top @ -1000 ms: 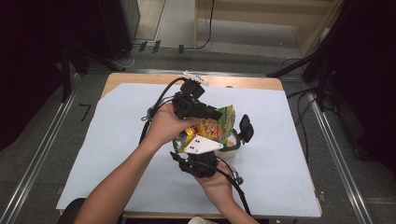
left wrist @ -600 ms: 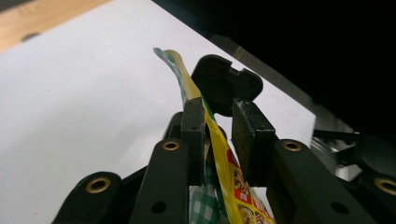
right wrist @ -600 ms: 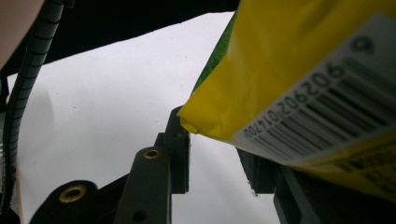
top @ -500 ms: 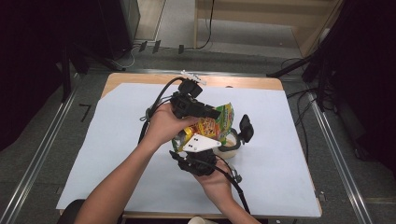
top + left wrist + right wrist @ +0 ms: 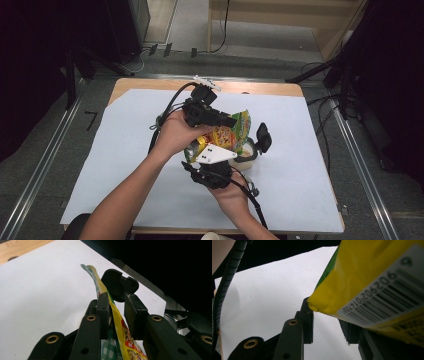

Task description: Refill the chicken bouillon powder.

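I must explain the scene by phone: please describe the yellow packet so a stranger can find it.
Look at the middle of the white sheet covering the table. There, between the two hand-held grippers, is the yellow packet; it is the only brightly coloured thing among black parts.

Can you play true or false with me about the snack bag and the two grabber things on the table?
1. The snack bag is mostly yellow. True.
2. The snack bag lies flat on the table by itself. False: it is up off the white sheet, between the two grippers.
3. In the left gripper view, the bag's thin edge runs between the jaws of the left gripper. True.
4. The table is covered with a red cloth. False: the sheet on it is white.
5. The right gripper view shows a barcode on the bag. True.
6. The right gripper is far away at the table's edge. False: it is right beside the bag, under it.
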A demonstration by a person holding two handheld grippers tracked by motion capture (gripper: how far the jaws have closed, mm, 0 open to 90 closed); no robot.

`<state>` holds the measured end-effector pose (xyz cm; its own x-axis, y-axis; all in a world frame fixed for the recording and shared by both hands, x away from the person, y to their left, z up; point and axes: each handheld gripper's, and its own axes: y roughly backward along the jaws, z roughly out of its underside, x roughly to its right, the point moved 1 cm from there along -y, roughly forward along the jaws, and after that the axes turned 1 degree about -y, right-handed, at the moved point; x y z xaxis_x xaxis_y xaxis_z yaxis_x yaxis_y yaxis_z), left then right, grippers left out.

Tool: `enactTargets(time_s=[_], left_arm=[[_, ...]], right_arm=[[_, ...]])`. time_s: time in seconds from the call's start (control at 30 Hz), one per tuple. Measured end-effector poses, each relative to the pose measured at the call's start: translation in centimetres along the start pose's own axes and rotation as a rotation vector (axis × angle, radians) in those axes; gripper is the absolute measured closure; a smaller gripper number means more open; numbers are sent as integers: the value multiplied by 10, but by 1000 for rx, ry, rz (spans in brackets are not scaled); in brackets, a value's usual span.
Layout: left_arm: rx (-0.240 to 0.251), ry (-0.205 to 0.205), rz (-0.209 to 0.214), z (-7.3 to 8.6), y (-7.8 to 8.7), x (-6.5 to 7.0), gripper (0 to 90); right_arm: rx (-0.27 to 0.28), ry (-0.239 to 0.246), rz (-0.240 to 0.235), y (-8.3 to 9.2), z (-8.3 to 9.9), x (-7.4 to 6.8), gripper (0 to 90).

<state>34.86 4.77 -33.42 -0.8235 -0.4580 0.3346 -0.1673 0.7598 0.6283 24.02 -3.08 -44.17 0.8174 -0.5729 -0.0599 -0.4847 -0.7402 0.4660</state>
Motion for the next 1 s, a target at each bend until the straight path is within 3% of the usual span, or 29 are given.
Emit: enactTargets(time_s=[0.27, 1.0], left_arm=[[-23, 15, 6, 1, -4, -3, 750], [-20, 12, 4, 1, -4, -2, 750]], right_arm=[[-6, -8, -2, -2, 2, 1, 675], [-5, -10, -1, -2, 3, 1, 674]])
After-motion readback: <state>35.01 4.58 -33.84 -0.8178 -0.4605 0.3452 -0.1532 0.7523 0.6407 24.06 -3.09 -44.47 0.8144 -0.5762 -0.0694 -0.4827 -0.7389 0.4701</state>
